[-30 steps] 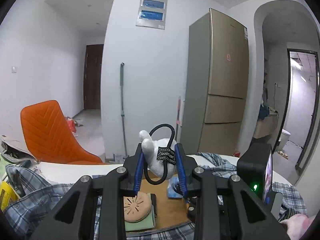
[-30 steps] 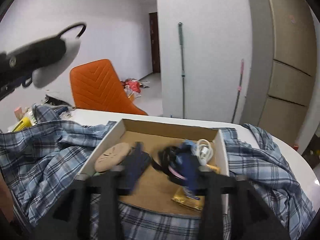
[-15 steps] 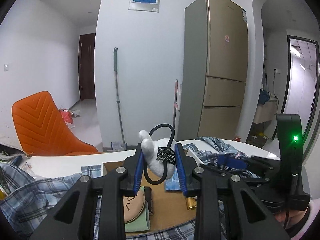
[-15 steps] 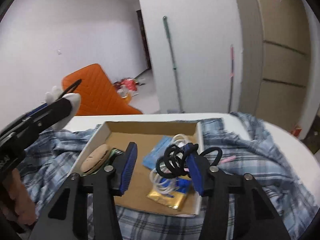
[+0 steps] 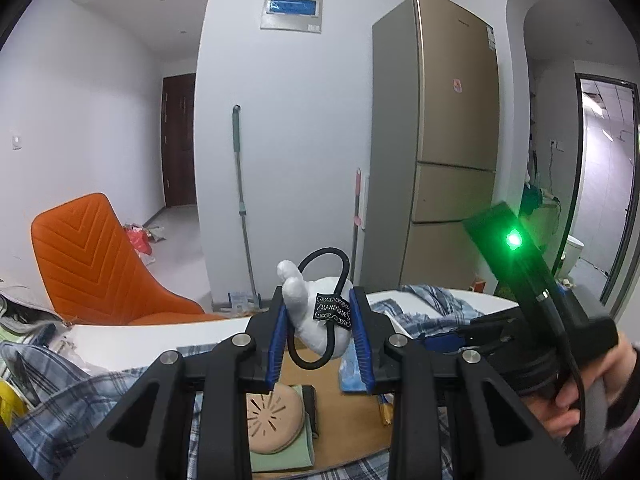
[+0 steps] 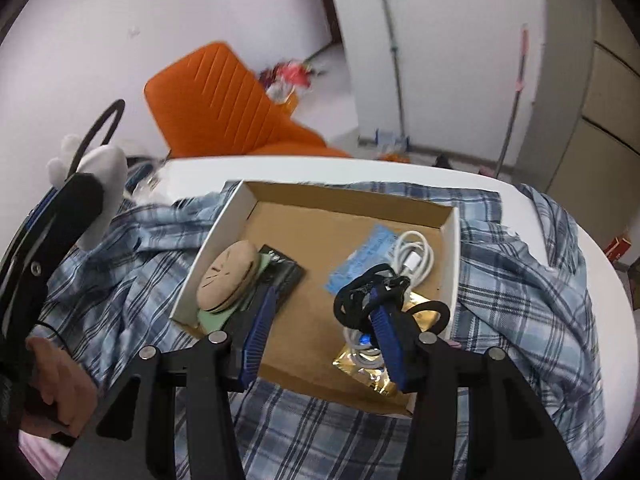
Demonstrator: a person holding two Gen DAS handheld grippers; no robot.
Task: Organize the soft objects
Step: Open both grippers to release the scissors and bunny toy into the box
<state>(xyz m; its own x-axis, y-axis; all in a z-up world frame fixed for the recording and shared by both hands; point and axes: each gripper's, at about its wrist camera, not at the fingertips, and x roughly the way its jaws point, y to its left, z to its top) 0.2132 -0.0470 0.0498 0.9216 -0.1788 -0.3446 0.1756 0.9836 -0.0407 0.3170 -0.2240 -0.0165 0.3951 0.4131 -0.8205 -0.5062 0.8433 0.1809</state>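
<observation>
At the left edge of the right wrist view, the left gripper (image 5: 320, 334) pinches a white plush toy (image 5: 316, 320) with a black loop, held in the air above the plaid cloth (image 6: 120, 280). At centre sits the cardboard box (image 6: 348, 200), a tan round cushion (image 6: 228, 276) in its left part. Lower centre-right, the right gripper (image 6: 326, 328) stands spread wide above the box, a black cord bundle (image 6: 360, 300) hanging on its right finger.

Each gripper, left gripper (image 5: 320, 344) and right gripper (image 6: 320, 320), has black angular arms, blue ribbed finger pads (image 5: 276, 344), and silver round screws. Right housing carries a green indicator light. Bare-skinned hands (image 6: 56, 392) hold both.
</observation>
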